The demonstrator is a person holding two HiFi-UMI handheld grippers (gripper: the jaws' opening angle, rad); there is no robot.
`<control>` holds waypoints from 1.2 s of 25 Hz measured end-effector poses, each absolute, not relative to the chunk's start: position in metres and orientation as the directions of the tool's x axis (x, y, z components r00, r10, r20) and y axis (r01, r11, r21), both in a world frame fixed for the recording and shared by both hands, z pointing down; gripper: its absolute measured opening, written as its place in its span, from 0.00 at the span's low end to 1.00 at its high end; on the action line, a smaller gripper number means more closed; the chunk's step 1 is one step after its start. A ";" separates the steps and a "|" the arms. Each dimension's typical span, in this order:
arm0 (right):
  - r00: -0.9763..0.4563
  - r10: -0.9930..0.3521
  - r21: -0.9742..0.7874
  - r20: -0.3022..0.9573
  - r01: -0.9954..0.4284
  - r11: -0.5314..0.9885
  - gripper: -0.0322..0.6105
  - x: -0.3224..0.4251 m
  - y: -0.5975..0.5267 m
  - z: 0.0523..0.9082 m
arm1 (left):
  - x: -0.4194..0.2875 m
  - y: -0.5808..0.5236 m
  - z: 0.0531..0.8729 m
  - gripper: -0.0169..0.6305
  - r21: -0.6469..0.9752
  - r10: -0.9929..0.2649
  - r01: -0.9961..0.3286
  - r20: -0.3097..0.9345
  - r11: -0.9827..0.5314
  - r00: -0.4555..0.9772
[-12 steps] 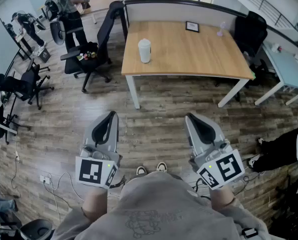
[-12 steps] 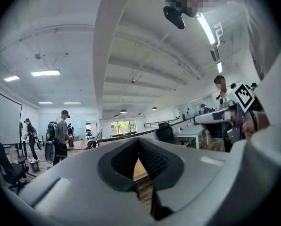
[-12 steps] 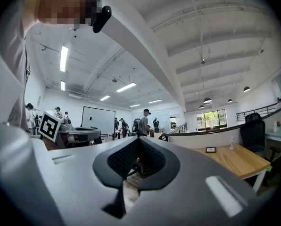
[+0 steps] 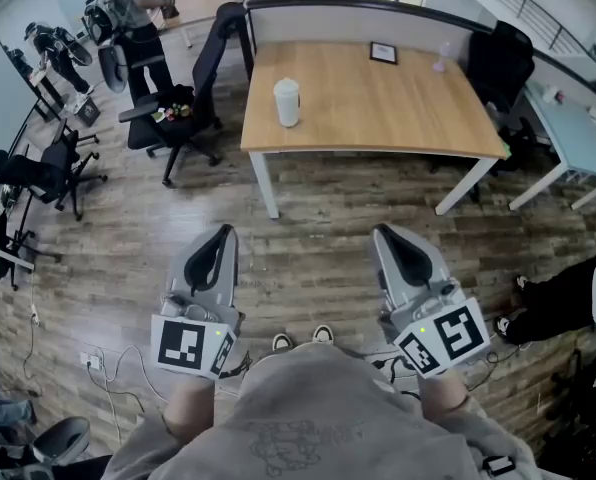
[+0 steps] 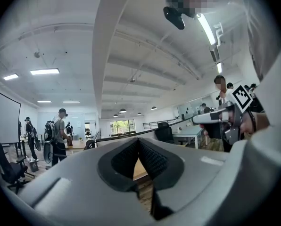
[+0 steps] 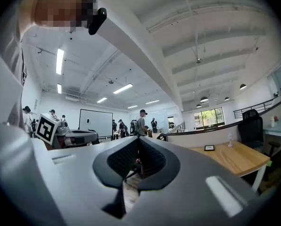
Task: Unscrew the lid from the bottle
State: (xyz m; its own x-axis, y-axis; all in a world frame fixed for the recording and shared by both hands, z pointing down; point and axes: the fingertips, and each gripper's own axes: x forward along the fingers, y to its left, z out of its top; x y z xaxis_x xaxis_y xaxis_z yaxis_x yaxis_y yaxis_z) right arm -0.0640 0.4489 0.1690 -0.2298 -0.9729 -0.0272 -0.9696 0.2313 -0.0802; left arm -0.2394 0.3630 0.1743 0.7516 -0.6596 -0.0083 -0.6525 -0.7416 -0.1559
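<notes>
L gripper (image 4: 218, 234) & R gripper (image 4: 383, 236): jaws clenched, empty, level. Bottle (image 4: 286, 102) on tabletop (image 4: 398, 108), well apart. Risk: jaws left shut on approach could knock bottle over.

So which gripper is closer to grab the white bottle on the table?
Probably the left gripper. The white bottle stands near the table's left front corner, a bit more on its side than the right gripper's. Both are shut, empty and far from it.

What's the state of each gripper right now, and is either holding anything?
Left gripper: jaws shut, holding nothing.
Right gripper: jaws shut, holding nothing.
</notes>
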 end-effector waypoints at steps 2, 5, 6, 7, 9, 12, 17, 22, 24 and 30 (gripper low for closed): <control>-0.233 -0.972 -0.080 -0.034 -0.969 0.235 0.07 -0.063 0.447 0.169 | -0.236 0.361 0.175 0.03 -0.153 -0.657 -0.651 -0.010 -0.744 0.754; -0.213 -0.975 -0.088 -0.070 -0.972 0.219 0.11 -0.057 0.443 0.165 | -0.231 0.356 0.174 0.06 -0.133 -0.657 -0.654 -0.026 -0.745 0.753; -0.202 -0.976 -0.087 -0.076 -0.974 0.208 0.33 -0.055 0.441 0.165 | -0.228 0.354 0.175 0.32 -0.124 -0.657 -0.655 -0.028 -0.746 0.753; -0.190 -0.979 -0.084 -0.076 -0.977 0.196 0.46 -0.051 0.438 0.166 | -0.225 0.352 0.177 0.52 -0.119 -0.658 -0.656 -0.025 -0.746 0.753; -0.168 -0.983 -0.074 -0.067 -0.982 0.173 0.53 -0.043 0.435 0.170 | -0.222 0.348 0.183 0.54 -0.127 -0.666 -0.662 -0.006 -0.739 0.746; -0.162 -0.986 -0.068 -0.049 -0.984 0.165 0.56 -0.030 0.434 0.177 | -0.218 0.345 0.189 0.54 -0.137 -0.683 -0.676 0.007 -0.724 0.730; -0.185 -0.982 -0.084 -0.032 -0.979 0.187 0.56 -0.019 0.426 0.189 | -0.212 0.336 0.196 0.54 -0.134 -0.701 -0.693 0.025 -0.709 0.712; -0.186 -0.982 -0.092 -0.022 -0.978 0.188 0.56 -0.011 0.412 0.198 | -0.206 0.322 0.205 0.54 -0.129 -0.705 -0.696 0.038 -0.706 0.708; -0.188 -0.982 -0.089 -0.020 -0.978 0.189 0.56 -0.008 0.402 0.201 | -0.202 0.313 0.207 0.54 -0.128 -0.704 -0.696 0.035 -0.707 0.709; -0.196 -0.981 -0.078 -0.010 -0.977 0.196 0.56 0.004 0.357 0.205 | -0.186 0.270 0.211 0.54 -0.128 -0.698 -0.690 0.030 -0.712 0.715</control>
State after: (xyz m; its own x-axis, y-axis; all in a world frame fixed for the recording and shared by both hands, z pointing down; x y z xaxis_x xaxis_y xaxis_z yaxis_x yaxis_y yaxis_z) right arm 0.0043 0.3572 0.2054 -0.1963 -0.9805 -0.0096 -0.9774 0.1964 -0.0780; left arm -0.1864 0.2698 0.2109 0.7152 -0.6982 0.0300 -0.6900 -0.7123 -0.1284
